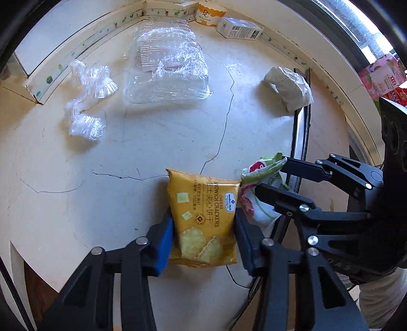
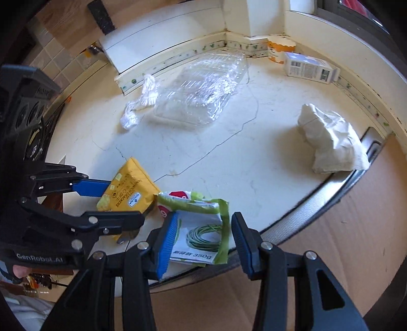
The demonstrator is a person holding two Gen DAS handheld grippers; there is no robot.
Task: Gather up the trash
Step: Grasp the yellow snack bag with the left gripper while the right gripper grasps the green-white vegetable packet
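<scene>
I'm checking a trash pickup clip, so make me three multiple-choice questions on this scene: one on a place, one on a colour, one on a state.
1. Where is the white carton?
A. Between the right claw's fingers
B. By the far wall, next to the orange-and-white cup
C. Inside the clear plastic box

2. What colour is the cracker packet between the left claw's fingers?
A. Yellow
B. Red
C. Blue

3. What state is the white paper in?
A. Rolled into a tube
B. Spread out flat
C. Crumpled into a wad

Answers:
1 B: both views show the carton lying at the wall beside the cup.
2 A: the packet between the blue pads is plainly yellow.
3 C: the paper sits as a creased lump on the counter.
</scene>
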